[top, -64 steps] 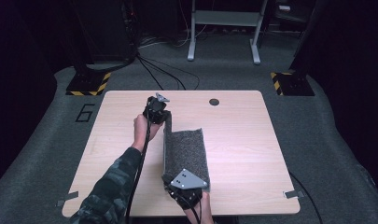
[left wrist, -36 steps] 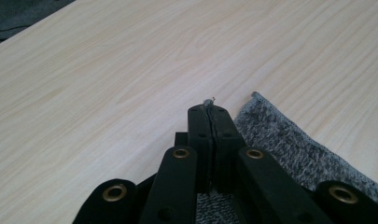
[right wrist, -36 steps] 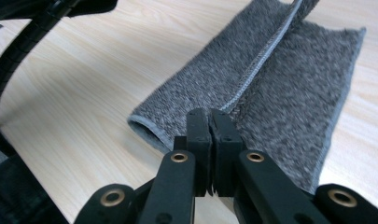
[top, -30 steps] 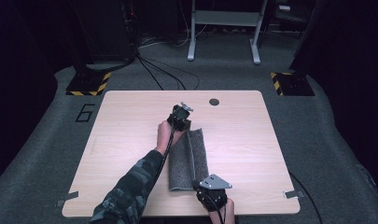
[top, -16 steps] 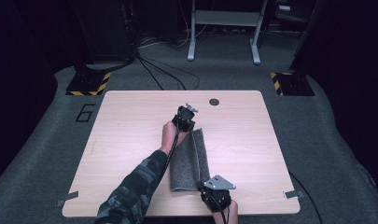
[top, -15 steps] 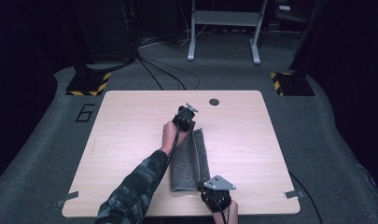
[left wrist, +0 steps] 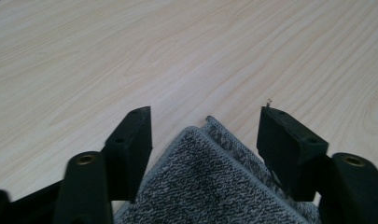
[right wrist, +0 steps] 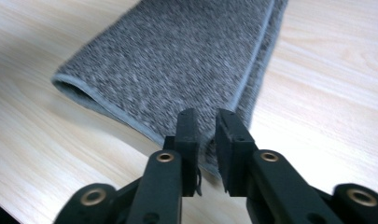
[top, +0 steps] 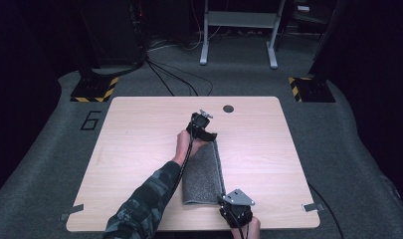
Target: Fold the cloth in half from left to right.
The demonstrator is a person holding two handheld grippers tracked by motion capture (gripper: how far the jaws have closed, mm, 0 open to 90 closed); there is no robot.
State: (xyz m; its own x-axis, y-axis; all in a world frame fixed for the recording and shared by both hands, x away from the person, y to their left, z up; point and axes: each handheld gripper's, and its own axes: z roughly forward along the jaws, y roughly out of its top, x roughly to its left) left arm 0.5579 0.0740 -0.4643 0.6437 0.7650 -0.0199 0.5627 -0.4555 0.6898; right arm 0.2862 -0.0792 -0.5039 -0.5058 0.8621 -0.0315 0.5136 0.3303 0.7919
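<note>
A grey towel [top: 204, 172] lies folded into a long narrow strip on the wooden table [top: 139, 129]. My left gripper [top: 209, 134] is at its far end. In the left gripper view the jaws [left wrist: 205, 116] have just been opening and stand wide, with the towel's layered corner [left wrist: 210, 186] lying loose between them. My right gripper [top: 225, 200] is at the towel's near right corner. Its jaws [right wrist: 206, 116] have just been opening a little, to a narrow gap with the towel's hem [right wrist: 177, 60] between them, lying flat and seemingly free of the pads.
A small dark round disc [top: 228, 108] sits near the table's far edge. On the floor beyond are a metal frame [top: 239, 35], cables [top: 164, 74] and two yellow-and-black striped bases [top: 94, 89]. Bare tabletop lies left and right of the towel.
Both grippers swept to the right with the towel's edge, folding the wide towel into a narrow strip. Over the last half second neither hand has shifted much.
</note>
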